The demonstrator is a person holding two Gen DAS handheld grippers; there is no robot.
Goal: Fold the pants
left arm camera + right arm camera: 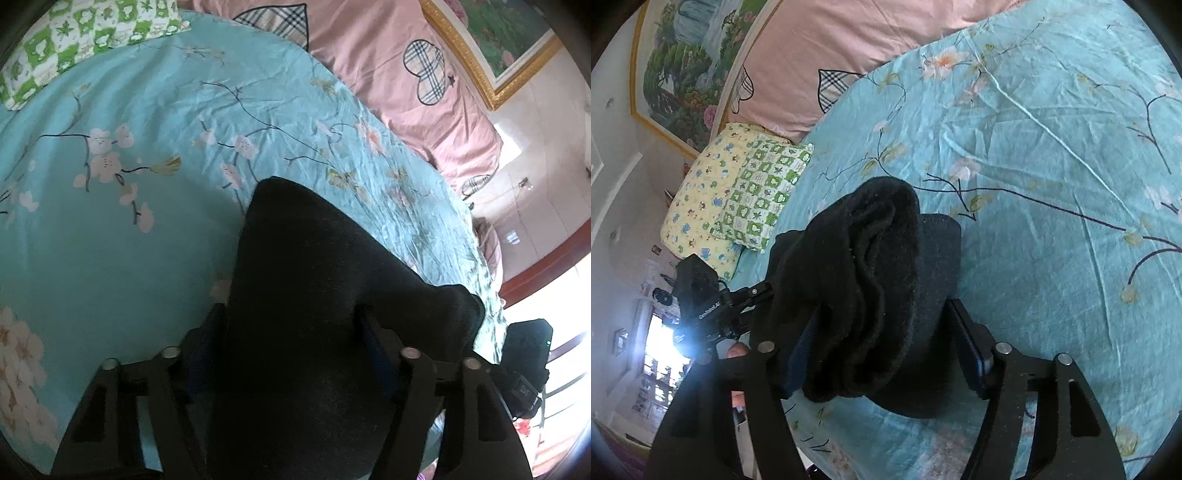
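Note:
The black pants (306, 295) fill the space between the fingers of my left gripper (291, 332), which is shut on the cloth and holds it above the teal bed sheet (110, 221). In the right wrist view the pants (871, 288) are bunched in thick folds between the fingers of my right gripper (882, 332), which is shut on them. The left gripper's body (701, 295) shows at the left of the right wrist view, close beside the pants. The fingertips of both grippers are hidden by cloth.
The bed carries a teal floral sheet (1052, 184). A pink duvet with plaid hearts (406, 74) lies at the head. A green checked pillow (764, 192) and a yellow one (701, 199) lie at the side. A framed painting (683, 66) hangs on the wall.

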